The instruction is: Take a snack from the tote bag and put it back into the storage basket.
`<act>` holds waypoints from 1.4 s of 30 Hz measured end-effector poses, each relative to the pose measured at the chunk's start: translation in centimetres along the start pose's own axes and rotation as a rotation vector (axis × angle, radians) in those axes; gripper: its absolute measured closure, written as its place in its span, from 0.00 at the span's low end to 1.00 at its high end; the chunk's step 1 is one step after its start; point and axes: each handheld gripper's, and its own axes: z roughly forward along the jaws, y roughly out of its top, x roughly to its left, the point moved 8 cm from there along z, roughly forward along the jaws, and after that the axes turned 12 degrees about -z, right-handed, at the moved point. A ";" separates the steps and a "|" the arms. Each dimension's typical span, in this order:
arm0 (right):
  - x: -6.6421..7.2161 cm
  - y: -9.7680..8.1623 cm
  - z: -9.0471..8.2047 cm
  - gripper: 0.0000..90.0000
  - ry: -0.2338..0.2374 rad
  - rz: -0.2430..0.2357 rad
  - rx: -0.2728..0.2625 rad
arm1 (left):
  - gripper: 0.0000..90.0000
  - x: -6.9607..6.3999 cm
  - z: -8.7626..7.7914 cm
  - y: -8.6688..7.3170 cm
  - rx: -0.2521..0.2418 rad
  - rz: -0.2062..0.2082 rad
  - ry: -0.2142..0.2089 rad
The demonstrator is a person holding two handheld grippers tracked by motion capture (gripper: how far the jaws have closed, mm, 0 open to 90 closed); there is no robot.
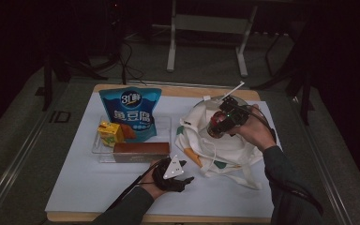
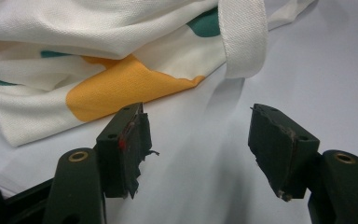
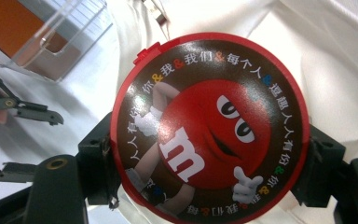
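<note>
A round red-lidded M&M's tub (image 3: 205, 126) sits clamped between the jaws of my right gripper (image 3: 209, 151). In the high view that right gripper (image 1: 219, 123) holds the tub (image 1: 214, 127) just over the crumpled white tote bag (image 1: 225, 150) with orange and green patches. My left gripper (image 1: 187, 172) rests low near the table's front, pointing right toward the bag. Its jaws stand open over bare white sheet with nothing between them (image 2: 198, 112). The bag's cloth (image 2: 98, 46) and a strap lie just ahead of it.
A clear tray (image 1: 165, 123) at the left holds a blue snack bag (image 1: 131, 112), a yellow juice carton (image 1: 110, 132) and a long brown box (image 1: 140, 151). The white sheet (image 1: 89, 187) covers the wooden table. A frame's legs stand beyond the far edge.
</note>
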 end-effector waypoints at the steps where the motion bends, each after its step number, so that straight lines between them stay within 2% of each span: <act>1: 0.1 0.2 0.0 0.28 0.003 -0.002 -0.004 | 0.41 0.0 0.0 0.0 0.002 0.002 0.001; 24: 2.0 3.5 -0.3 0.28 0.017 -0.064 -0.022 | 0.41 0.0 0.0 0.0 0.002 0.001 -0.002; 42: 3.1 5.4 -0.1 0.28 0.025 -0.090 -0.027 | 0.41 0.1 0.0 0.0 -0.001 -0.006 -0.005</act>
